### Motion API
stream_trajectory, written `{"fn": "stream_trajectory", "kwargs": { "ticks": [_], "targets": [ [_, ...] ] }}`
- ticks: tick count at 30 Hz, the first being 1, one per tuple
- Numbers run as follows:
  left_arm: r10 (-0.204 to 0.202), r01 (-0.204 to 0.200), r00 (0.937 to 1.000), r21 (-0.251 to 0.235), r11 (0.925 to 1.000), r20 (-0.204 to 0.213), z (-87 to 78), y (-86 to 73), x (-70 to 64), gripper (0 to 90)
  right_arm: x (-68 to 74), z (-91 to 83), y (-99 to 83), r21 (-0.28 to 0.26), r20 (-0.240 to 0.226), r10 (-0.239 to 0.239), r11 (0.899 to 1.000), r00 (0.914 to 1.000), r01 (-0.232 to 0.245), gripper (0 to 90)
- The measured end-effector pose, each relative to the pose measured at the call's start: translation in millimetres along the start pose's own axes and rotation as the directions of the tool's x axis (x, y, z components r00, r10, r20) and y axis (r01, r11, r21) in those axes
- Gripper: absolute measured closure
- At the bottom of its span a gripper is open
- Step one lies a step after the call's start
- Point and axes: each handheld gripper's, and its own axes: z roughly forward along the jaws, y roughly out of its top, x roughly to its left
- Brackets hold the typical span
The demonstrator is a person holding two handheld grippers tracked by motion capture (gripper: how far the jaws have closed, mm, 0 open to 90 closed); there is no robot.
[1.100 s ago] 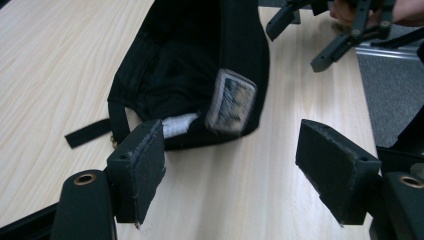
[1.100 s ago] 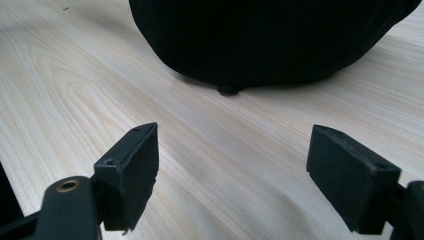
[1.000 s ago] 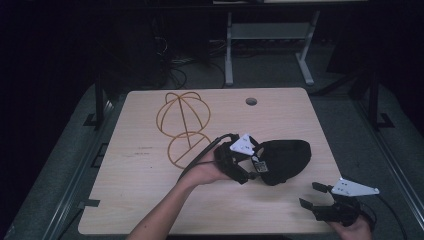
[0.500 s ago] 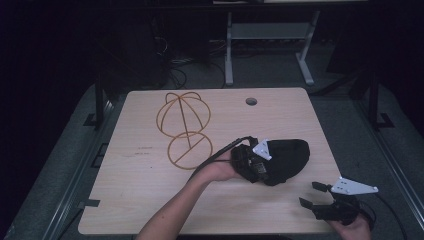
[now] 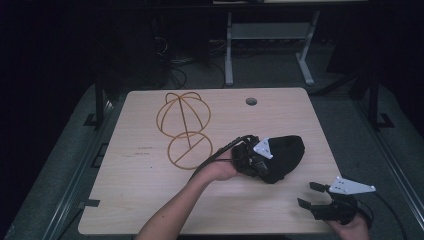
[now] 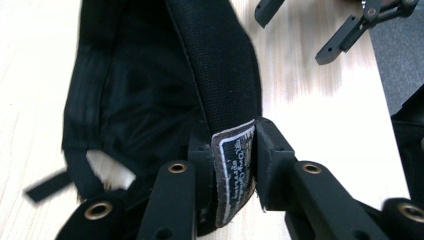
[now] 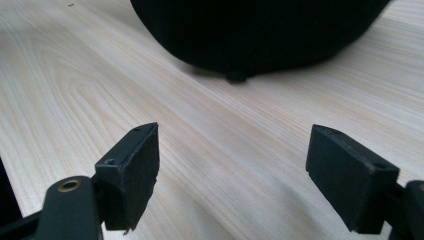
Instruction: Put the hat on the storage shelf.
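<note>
Black fabric of the cap [image 5: 282, 157] is now sitting clamped in the left gripper [image 6: 232, 175], which has moved in; right gripper [image 7: 232, 170] is waiting wide open beside the cap, so lifting seems next.

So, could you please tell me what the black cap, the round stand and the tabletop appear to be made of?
The black cap looks like matte woven fabric: visible weave, stitched seam, sewn-in label. The round stand seems to be thin wire or rod, tan to golden, material unclear. The tabletop shows pale wood grain, possibly laminate, with a smooth, low-sheen finish.
</note>
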Motion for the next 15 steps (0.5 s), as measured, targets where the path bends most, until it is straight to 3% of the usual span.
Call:
{"fn": "stream_trajectory", "kwargs": {
  "ticks": [4,15],
  "targets": [
    [-0.004,0.004,1.0,0.004,1.0,-0.004,-5.6,2.8,2.1,79.0,-0.8,0.8,-0.1,-0.019,-0.008,0.012,1.0,0.9999,-0.013,19.7],
    [-0.043,0.043,0.999,-0.068,0.9967,0.006,-31.6,10.6,4.2,81.4,8.7,-3.6,8.7,-0.094,-0.024,0.033,0.995,0.9992,-0.035,16.1]
  ]
}}
